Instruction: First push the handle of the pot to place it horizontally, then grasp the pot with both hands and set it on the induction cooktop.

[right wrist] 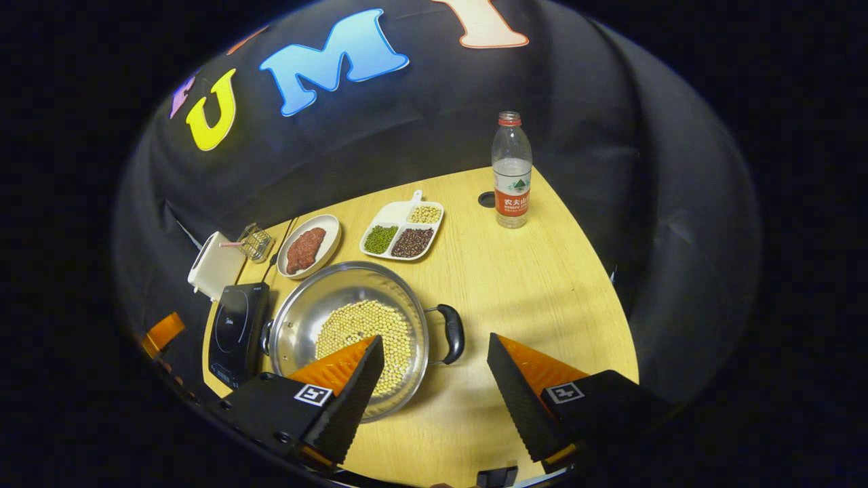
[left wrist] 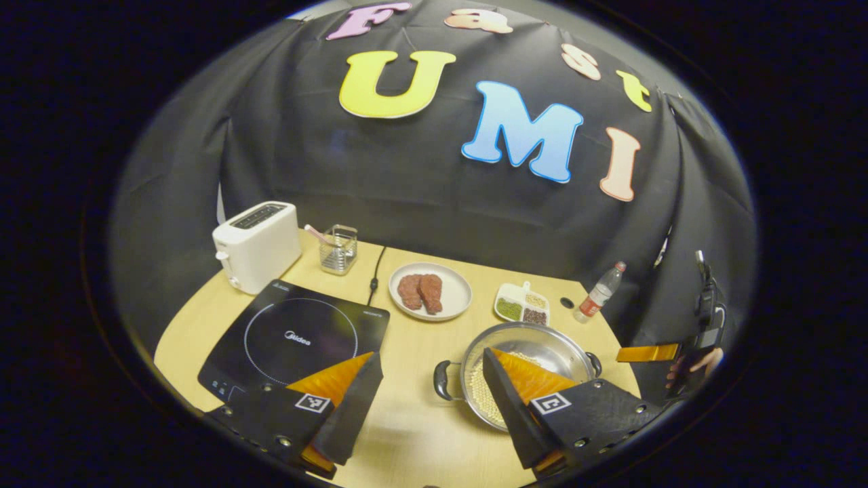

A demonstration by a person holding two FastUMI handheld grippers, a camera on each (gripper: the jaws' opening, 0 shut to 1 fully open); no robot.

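My left gripper (left wrist: pixel 430 400) hangs above the table (left wrist: pixel 407 434) with its jaws spread wide, nothing between them. The induction cooktop (left wrist: pixel 298 339) sits ahead of its left finger; the pot (left wrist: pixel 536 352) sits ahead of its right finger, one handle (left wrist: pixel 442 379) pointing into the gap. My right gripper (right wrist: pixel 434 386) is also spread apart, holding nothing. The pot (right wrist: pixel 339 305) (beans inside) lies ahead of its left finger, and the near handle (right wrist: pixel 453 332) sits just ahead of the gap between the fingers, not touched. Pot stands on bare table beside the cooktop (right wrist: pixel 237 332), not on it. Farther ahead: meat plate (right wrist: pixel 308 247), divided tray (right wrist: pixel 403 230), bottle (right wrist: pixel 512 173), toaster (left wrist: pixel 258 244).
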